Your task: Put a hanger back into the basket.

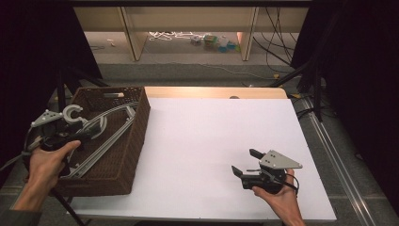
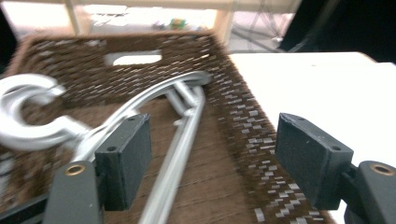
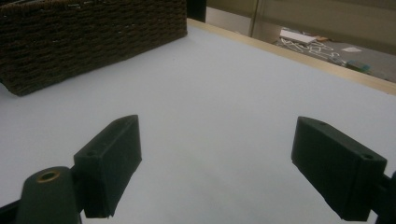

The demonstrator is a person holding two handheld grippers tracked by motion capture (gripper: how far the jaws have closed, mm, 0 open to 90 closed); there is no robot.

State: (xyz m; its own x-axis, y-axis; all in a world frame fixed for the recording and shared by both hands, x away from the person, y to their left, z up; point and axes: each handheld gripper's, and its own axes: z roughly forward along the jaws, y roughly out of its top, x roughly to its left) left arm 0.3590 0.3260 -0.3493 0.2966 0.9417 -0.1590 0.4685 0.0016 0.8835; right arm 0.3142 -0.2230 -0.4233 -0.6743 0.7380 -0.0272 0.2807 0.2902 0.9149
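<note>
Lying in the brown wicker basket (image 1: 123, 155) at the table's (image 1: 211, 141) left edge are silver metal hangers (image 1: 101, 139), seemingly two, though they overlap and blur makes the count unsure. One hook (image 2: 28, 114) curls up beside the left gripper (image 2: 215, 158), whose jaws stand apart, gripping nothing. Resting over bare white tabletop, well apart, the right gripper (image 3: 217, 163) is likewise spread and empty.

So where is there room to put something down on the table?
The white table is bare from the brown basket across to the right claw, and up to the far wooden edge. The basket is crowded: silver hangers fill it, with the open left claw above them.
</note>
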